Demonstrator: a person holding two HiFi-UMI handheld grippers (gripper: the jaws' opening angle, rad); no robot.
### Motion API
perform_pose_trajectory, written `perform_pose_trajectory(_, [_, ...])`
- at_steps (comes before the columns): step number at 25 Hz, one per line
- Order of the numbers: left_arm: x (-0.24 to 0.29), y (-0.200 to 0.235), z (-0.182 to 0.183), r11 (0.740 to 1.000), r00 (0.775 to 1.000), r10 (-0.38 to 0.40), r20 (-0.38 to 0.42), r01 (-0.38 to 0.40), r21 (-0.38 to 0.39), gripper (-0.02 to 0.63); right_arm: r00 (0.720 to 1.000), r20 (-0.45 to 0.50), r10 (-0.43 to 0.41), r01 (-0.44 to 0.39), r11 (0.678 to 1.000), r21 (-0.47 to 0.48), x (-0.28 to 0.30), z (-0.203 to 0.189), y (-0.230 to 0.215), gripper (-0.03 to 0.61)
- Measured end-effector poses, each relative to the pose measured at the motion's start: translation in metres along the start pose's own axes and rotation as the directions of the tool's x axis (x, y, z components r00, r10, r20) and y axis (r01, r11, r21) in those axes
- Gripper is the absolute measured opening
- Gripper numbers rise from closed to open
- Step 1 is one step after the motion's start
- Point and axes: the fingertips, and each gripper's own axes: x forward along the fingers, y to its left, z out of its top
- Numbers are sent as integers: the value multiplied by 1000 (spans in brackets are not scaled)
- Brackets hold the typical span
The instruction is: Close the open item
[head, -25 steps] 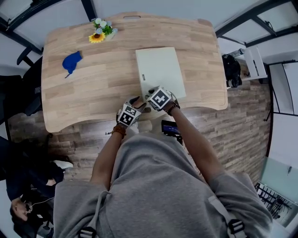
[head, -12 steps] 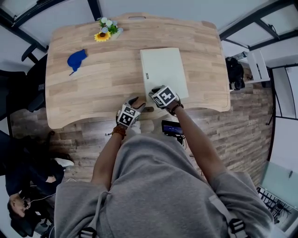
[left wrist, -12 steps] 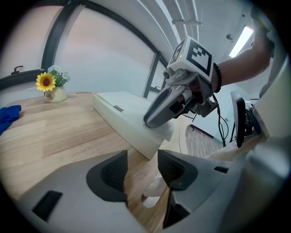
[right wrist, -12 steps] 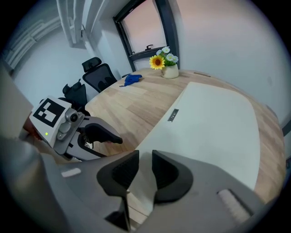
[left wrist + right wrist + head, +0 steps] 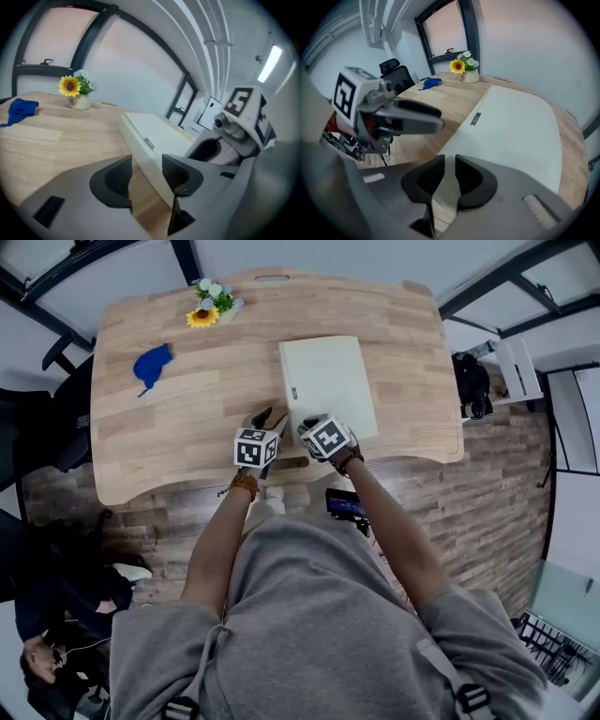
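No words or numbers are legible; the small tag (image 5: 476, 118) on the cream case (image 5: 333, 390) is unreadable.

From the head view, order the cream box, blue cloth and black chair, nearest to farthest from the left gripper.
1. Cream box, just right of the left gripper.
2. Blue cloth, on the table's left.
3. Black chair, past the table's left edge.
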Motion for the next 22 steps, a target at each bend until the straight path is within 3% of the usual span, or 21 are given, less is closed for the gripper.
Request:
perform_pose_trajectory(3, [22,17,34,997,1000,30,2,-30,-71,204,1000,-7,4,-4,1000,1,-1,-1,1,81])
perform_pose_trajectory(7, [48,11,59,999,999,-8,-35,6,-45,204,1000,-3,23,-23,1000,21,-1,-1,2,80])
perform_pose_trajectory(13, [67,11,39,998,986,30,-164,-38,-43,193,999,-24,49,-49,999,5,-2,-2,4,81])
perform_pose_trajectory(19, [72,16,30,982,985,-23,-173,-11,-190,181,997,-21,75,-75,997,-25,2,-2,9,88])
perform_pose_trajectory(22, [73,17,28,977,983,-34,-181,-6,-212,183,994,-21,106,-106,994,-1,1,1,17,91])
